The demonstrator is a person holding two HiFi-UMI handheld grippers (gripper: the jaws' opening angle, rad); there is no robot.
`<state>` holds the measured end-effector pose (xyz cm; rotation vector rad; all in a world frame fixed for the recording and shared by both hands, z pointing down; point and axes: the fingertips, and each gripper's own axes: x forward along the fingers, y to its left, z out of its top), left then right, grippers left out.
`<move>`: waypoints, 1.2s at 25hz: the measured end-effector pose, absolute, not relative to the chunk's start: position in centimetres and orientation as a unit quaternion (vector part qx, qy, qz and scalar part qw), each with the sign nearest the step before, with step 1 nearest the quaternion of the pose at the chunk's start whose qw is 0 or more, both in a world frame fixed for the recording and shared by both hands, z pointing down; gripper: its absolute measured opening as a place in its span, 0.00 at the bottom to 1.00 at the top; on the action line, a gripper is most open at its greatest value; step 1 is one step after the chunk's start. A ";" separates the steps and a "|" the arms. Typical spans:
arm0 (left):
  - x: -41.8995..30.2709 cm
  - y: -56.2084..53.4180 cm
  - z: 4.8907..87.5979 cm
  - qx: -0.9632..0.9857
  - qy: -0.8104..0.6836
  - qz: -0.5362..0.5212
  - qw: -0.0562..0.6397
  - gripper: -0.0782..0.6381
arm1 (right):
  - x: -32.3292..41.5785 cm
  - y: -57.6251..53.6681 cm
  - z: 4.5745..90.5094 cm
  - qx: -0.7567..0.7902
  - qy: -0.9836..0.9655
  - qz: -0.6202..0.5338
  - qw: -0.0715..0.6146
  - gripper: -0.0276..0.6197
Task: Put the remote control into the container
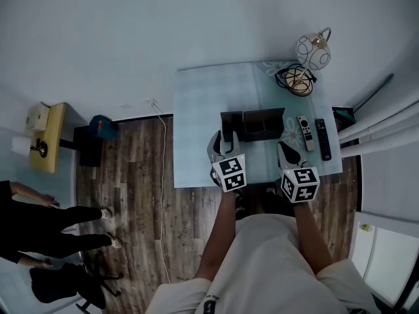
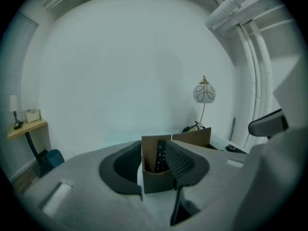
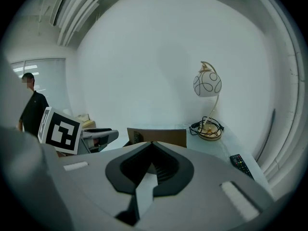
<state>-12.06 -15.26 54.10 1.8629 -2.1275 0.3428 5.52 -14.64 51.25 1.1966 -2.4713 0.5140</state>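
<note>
"On the table [image 1: 196, 110], seen from the head view, what lay where?"
"The container [image 1: 258, 136] sat mid-table. A white remote [image 1: 303, 133] and a black remote [image 1: 323, 138] lay flat just to its right, near the right gripper [image 1: 286, 150]. The left gripper [image 1: 221, 141] was by the container's left end."
"And the left gripper view?"
"Its jaws stood partly apart, gripping nothing. Beyond them a dark remote [image 2: 160, 155] stood upright in the container's end compartment."
"The right gripper view?"
"Jaws pressed together, empty, and facing the container."
</note>
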 end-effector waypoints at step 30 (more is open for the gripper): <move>-10.9 -6.2 53.4 0.688 -0.707 0.122 0.113 0.12 | 5.7 -5.0 52.4 0.462 -0.852 0.193 0.152 0.05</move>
